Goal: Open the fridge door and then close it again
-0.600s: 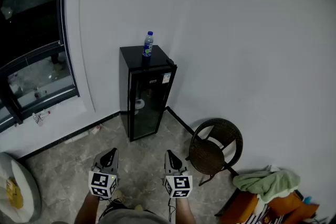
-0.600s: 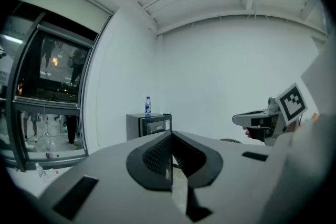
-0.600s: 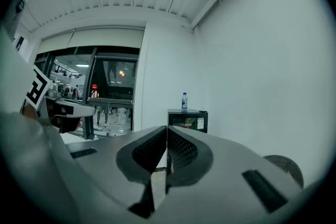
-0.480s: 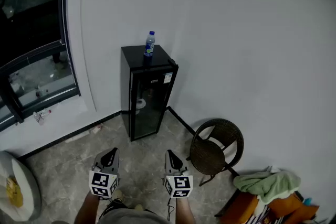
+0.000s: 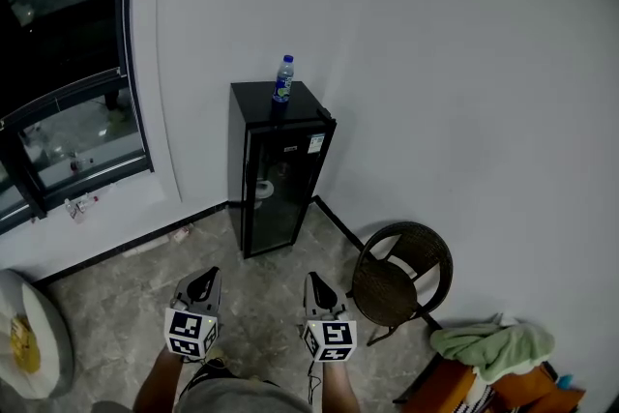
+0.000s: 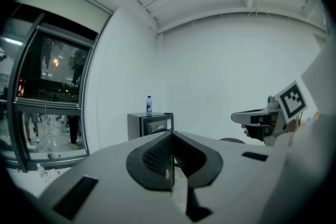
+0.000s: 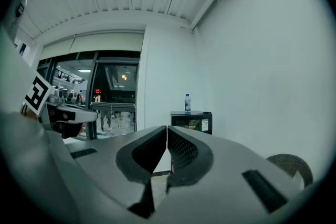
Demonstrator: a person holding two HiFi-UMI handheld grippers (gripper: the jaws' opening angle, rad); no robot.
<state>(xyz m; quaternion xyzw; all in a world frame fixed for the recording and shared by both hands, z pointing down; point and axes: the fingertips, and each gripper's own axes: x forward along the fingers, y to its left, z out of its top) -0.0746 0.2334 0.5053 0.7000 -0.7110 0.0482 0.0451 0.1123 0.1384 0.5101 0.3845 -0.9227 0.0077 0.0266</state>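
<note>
Black little fridge (image 5: 276,174) with a glass front, tucked in against the white wall just past the window (image 5: 68,63). That's the thing to open, and its door looks fully shut right now. A water bottle (image 5: 283,79) stands upright on its top, so I'd guess a gentle pull is wise or that bottle could wobble. The left gripper (image 5: 202,283) and right gripper (image 5: 314,287) are both down near the person's body, side by side and roughly level, noses aimed at the fridge but well apart from it across the stone floor (image 5: 126,305). Each one has its jaws pressed together with nothing between them. That makes sense to me, since there's nothing in reach to grab, and it reads like a plain carrying pose for walking over. So I'd say the job hasn't really started: get close first, then spread one set of jaws for the door edge. I can't make out a handle or which side the hinge is on from here. A round wicker chair (image 5: 398,276) sits near the wall, off to the right of the fridge, so watch for it on the approach.
</note>
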